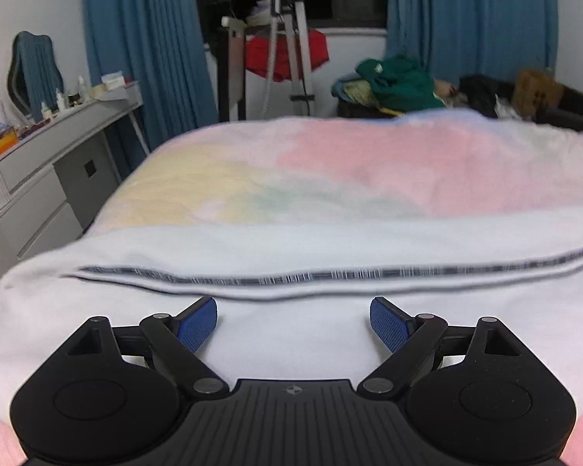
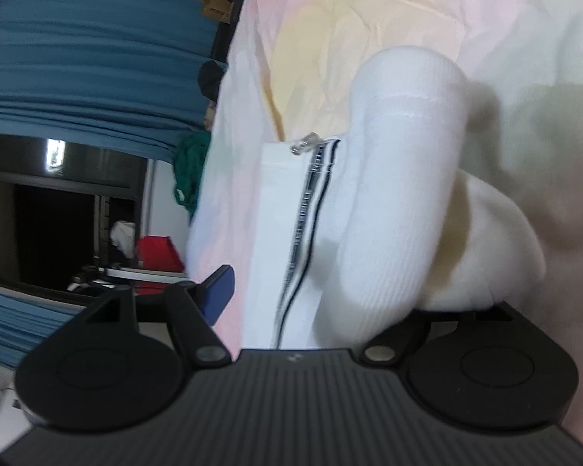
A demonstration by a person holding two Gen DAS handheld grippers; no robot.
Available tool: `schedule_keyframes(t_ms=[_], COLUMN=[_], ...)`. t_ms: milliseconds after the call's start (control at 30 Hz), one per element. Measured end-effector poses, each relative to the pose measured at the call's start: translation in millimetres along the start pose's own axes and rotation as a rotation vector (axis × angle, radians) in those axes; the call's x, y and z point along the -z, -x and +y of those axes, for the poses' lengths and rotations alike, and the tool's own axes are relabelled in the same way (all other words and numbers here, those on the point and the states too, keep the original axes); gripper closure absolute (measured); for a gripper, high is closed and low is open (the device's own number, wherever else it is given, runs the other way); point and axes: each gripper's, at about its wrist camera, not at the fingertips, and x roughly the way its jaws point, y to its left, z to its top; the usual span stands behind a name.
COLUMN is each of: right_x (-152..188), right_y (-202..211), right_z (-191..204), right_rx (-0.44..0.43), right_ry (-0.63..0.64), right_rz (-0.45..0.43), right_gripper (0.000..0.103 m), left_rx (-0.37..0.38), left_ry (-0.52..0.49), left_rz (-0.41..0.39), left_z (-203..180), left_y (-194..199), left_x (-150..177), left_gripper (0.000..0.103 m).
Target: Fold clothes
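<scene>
Our spread left gripper (image 1: 293,324) hovers over the white garment with a dark striped seam (image 1: 330,275) running crosswise ahead, while the right gripper (image 2: 315,291) (wide apart too) straddles its bunched end.

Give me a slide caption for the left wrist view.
Open left gripper over white striped garment on pastel bedspread.

The left gripper (image 1: 293,320) is matte black plastic, with a ribbed central plate bearing a small round black-and-white mark. Two rounded housings flank the plate, each with a shallow circular recess and a triangular cut-out above it. Slim black link arms pivot on silver-grey rivets and carry blue, finely textured finger pads (image 1: 198,324). The right gripper (image 2: 315,303) has the same black ribbed body, round housings, rivets, and one visible blue pad (image 2: 218,291).
</scene>
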Motion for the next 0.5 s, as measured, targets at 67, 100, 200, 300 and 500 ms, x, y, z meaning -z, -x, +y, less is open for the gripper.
schedule_keyframes(t_ms=[67,100,200,300,500], right_x=[3,4,9,12,28], right_y=[0,1,2,4,11], right_z=[-2,-1,4,6,38], right_rx=[0.024,0.038,0.08,0.118,0.152], right_ry=[-0.003,0.012,0.063,0.086,0.263], right_rz=[-0.017,-0.025,-0.051,-0.078,-0.161], right_gripper=[0.035,0.04,0.05,0.08,0.085], left_rx=[-0.004,-0.001,0.013,0.03,0.064], left_ry=[-0.012,-0.018,-0.021,-0.016,-0.005], left_rz=[-0.002,-0.01,-0.027,-0.038,-0.059], left_z=[-2,-3,-3,-2,1], left_y=[0,1,6,10,18], left_x=[4,5,5,5,5], left_gripper=[0.015,0.015,0.015,0.015,0.015])
